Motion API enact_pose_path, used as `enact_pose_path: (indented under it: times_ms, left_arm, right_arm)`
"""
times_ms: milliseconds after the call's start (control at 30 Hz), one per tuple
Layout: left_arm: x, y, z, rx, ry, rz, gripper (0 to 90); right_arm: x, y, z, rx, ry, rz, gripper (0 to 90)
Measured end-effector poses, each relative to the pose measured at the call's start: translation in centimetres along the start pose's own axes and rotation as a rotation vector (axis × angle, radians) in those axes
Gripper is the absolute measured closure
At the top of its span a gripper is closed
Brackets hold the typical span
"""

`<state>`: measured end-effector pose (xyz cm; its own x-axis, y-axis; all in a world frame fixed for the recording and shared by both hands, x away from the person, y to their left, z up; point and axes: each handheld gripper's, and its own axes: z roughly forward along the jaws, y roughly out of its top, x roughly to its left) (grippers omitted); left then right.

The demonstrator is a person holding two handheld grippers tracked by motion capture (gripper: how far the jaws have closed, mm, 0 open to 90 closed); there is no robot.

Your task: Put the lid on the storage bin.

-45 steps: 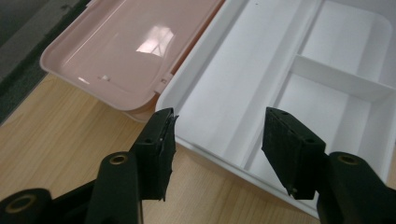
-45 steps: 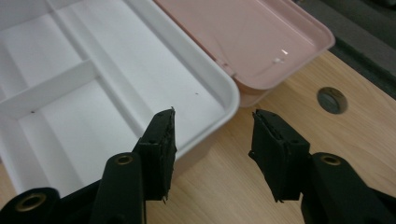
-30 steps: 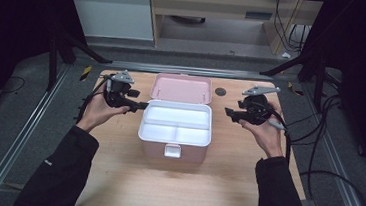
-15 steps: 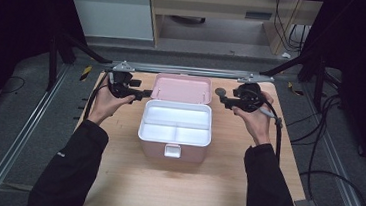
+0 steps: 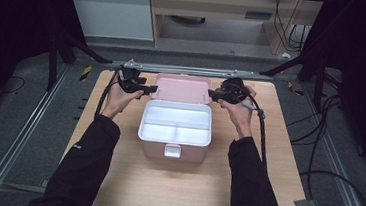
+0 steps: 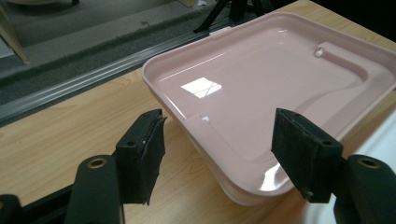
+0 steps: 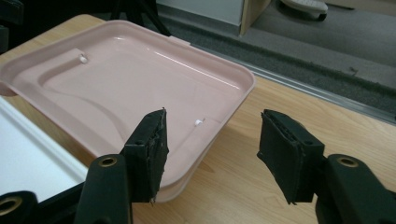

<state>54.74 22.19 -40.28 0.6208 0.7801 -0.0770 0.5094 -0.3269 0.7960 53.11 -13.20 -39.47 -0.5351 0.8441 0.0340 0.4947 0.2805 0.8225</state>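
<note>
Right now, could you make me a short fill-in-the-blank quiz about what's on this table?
1. The lid of the box lies ____.
2. The lid's colour is ____.
3. The left gripper and right gripper sit at opposite ends of the ____.
4. The box's white inside is split into ____ compartments.

Missing words: open; pink; lid; three

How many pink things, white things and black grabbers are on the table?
Pink: 2, the open lid and the box's outer shell.
White: 1, the divided tray inside the box.
Black: 2, the left gripper and the right gripper, both open beside the lid.
Total: 5.
</note>
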Motion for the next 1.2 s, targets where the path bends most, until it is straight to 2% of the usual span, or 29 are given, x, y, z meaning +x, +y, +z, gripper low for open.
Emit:
enact_pose_path:
  times_ms: [67,167,367,533,600,733,833,933,1200]
  left_arm:
    - [0.2,-0.3,0.7,0.01,0.0,-0.007,34.2]
    - [0.4,-0.6,1.7,0.028,-0.001,-0.016,34.1]
    - [0.5,-1.2,3.1,0.059,-0.009,-0.02,34.3]
    - [0.4,-1.3,3.8,0.053,-0.035,-0.025,35.2]
    - [0.5,-1.4,3.9,0.05,-0.045,-0.042,36.3]
    - [0.6,-1.4,4.1,0.049,-0.056,-0.071,37.9]
    - [0.5,-1.3,4.0,0.047,-0.048,-0.069,39.5]
    - [0.7,-1.2,3.8,0.032,-0.057,-0.086,41.4]
    - [0.4,-0.6,2.6,-0.015,-0.048,-0.078,44.9]
  right_arm:
    - [0.0,0.1,0.9,0.008,0.009,0.011,41.9]
    - [-0.2,0.0,2.0,-0.003,0.041,0.053,42.2]
    - [-0.3,-0.9,4.4,0.051,0.049,0.071,41.2]
    - [-0.4,-1.5,5.6,0.073,0.071,0.079,40.3]
    - [-0.5,-1.7,5.9,0.068,0.083,0.093,39.9]
    - [-0.7,-1.8,6.1,0.069,0.101,0.116,39.7]
    - [-0.7,-1.7,6.0,0.068,0.099,0.116,40.1]
    - [-0.7,-1.6,5.8,0.067,0.089,0.113,43.0]
    - [-0.6,-1.0,5.0,0.018,0.082,0.112,44.1]
